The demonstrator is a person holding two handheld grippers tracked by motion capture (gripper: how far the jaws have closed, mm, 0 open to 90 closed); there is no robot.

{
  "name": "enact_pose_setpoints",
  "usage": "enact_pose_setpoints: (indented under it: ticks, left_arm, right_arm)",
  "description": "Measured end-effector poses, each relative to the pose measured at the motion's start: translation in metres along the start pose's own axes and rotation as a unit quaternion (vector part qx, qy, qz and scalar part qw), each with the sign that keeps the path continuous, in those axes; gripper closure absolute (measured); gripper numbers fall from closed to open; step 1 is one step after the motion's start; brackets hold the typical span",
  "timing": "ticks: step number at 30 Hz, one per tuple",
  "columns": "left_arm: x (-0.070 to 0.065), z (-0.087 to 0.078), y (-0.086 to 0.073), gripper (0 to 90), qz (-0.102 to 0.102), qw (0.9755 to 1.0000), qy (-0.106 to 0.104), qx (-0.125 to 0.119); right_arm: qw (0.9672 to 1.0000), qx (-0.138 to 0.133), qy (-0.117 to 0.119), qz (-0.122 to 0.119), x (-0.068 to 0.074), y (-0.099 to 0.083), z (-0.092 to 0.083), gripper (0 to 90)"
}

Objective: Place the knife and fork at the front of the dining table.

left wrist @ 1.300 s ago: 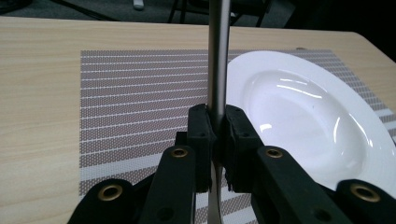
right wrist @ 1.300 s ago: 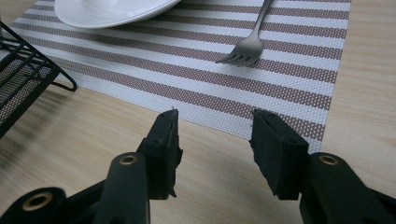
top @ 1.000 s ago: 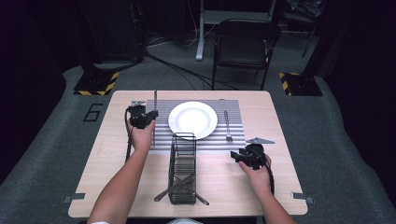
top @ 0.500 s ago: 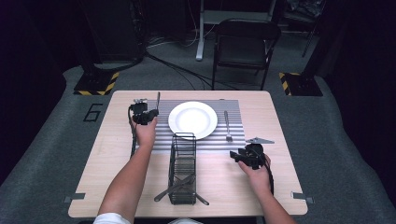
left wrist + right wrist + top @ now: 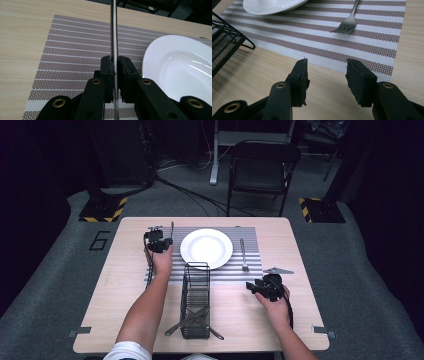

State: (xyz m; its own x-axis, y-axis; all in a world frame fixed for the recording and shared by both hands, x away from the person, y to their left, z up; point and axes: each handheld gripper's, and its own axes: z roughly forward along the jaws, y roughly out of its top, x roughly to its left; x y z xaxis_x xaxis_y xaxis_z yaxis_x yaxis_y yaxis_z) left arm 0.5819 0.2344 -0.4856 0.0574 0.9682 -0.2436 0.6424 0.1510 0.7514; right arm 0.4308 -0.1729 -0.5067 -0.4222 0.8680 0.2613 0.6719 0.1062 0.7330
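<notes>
My left gripper (image 5: 161, 241) hovers over the striped placemat's (image 5: 250, 271) left part, just left of the white plate (image 5: 206, 248). It is shut on a thin metal utensil (image 5: 113, 30), seen edge on, which points away past the fingertips (image 5: 107, 65); that utensil (image 5: 171, 228) reaches toward the mat's far edge. The plate (image 5: 175, 65) lies close on the right of the left gripper (image 5: 114, 60). My right gripper (image 5: 260, 287) rests low at the table's right front, open with nothing between its jaws (image 5: 327, 72). A fork (image 5: 243, 254) lies on the mat right of the plate, tines nearest me (image 5: 348, 25).
A black wire caddy (image 5: 195, 300) stands in front of the plate at the table's middle, with utensils (image 5: 192, 321) sticking out of its near end. Its corner (image 5: 224, 47) lies left of the right gripper. A folding chair (image 5: 262, 170) stands beyond the table.
My left gripper has shifted a little to the right, toward the plate, carrying the utensil with it. The right gripper has stayed put.
</notes>
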Motion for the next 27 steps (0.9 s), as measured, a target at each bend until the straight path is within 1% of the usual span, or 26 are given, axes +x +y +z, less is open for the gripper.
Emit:
enact_pose_setpoints:
  ticks: [2,5,7,10,11,12,14,15,17,19,20,21,22,23,25,26,27]
  left_arm:
    - [0.003,0.006,-0.002,82.2,-0.005,0.9999,0.008,0.007]
    - [0.006,0.013,-0.005,82.2,-0.01,0.9998,0.012,0.015]
    - [0.007,0.016,-0.006,82.2,-0.017,0.9995,0.017,0.021]
    - [0.01,0.019,-0.008,82.2,-0.017,0.9994,0.02,0.023]
    - [0.011,0.02,-0.008,82.2,-0.025,0.9991,0.024,0.024]
    - [0.012,0.02,-0.008,82.2,-0.02,0.9992,0.024,0.025]
    - [0.012,0.021,-0.008,82.2,-0.02,0.9992,0.024,0.025]
    - [0.012,0.021,-0.008,82.1,-0.016,0.9993,0.023,0.024]
    - [0.012,0.022,-0.009,82.2,-0.03,0.9991,0.016,0.024]
    - [0.011,0.023,-0.009,82.1,-0.033,0.999,0.015,0.028]
    - [0.011,0.023,-0.009,82.1,-0.033,0.999,0.015,0.028]
    - [0.01,0.025,-0.009,82.1,-0.026,0.9988,0.021,0.035]
    - [0.011,0.025,-0.009,82.1,-0.019,0.9989,0.02,0.039]
    - [0.011,0.026,-0.009,82.1,-0.027,0.9988,0.017,0.035]
    - [0.009,0.025,-0.008,83.5,-0.03,0.9991,0.018,0.025]
    - [0.009,0.025,-0.008,85.3,-0.03,0.9991,0.018,0.025]
    - [0.008,0.024,-0.007,85.3,-0.029,0.9994,0.015,0.016]
  right_arm:
    - [1.0,-0.002,0.001,0.0,-0.001,0.0,0.0,51.7]
    - [1.0,-0.001,0.001,0.004,-0.001,0.0,0.0,51.6]
    - [1.0,0.001,0.002,0.004,-0.001,0.0,0.0,51.7]
    - [1.0,0.001,0.003,0.004,-0.001,-0.001,0.0,51.7]
    - [1.0,0.0,0.003,0.004,-0.001,-0.001,0.0,51.7]
    - [1.0,0.001,0.002,0.004,-0.001,-0.001,0.0,51.6]
    - [1.0,0.001,0.003,0.005,-0.002,-0.001,0.0,51.7]
    - [1.0,0.001,0.002,0.006,-0.002,-0.001,0.0,51.7]
    - [1.0,0.001,0.002,0.006,-0.002,-0.001,0.0,51.7]
    - [1.0,0.003,0.002,0.007,-0.001,-0.001,0.001,51.6]
    - [1.0,0.003,0.002,0.007,-0.001,-0.001,0.001,51.6]
    - [1.0,0.004,0.003,0.008,0.0,-0.001,0.001,51.7]
    - [1.0,0.004,0.003,0.008,0.0,-0.001,0.001,51.7]
    - [1.0,0.004,0.004,0.007,0.0,-0.001,0.001,51.7]
    - [1.0,0.004,0.004,0.008,0.0,-0.001,0.002,51.7]
    - [1.0,0.004,0.004,0.008,0.0,-0.001,0.002,51.7]
    - [0.9999,0.005,0.004,0.008,0.0,-0.001,0.002,51.6]
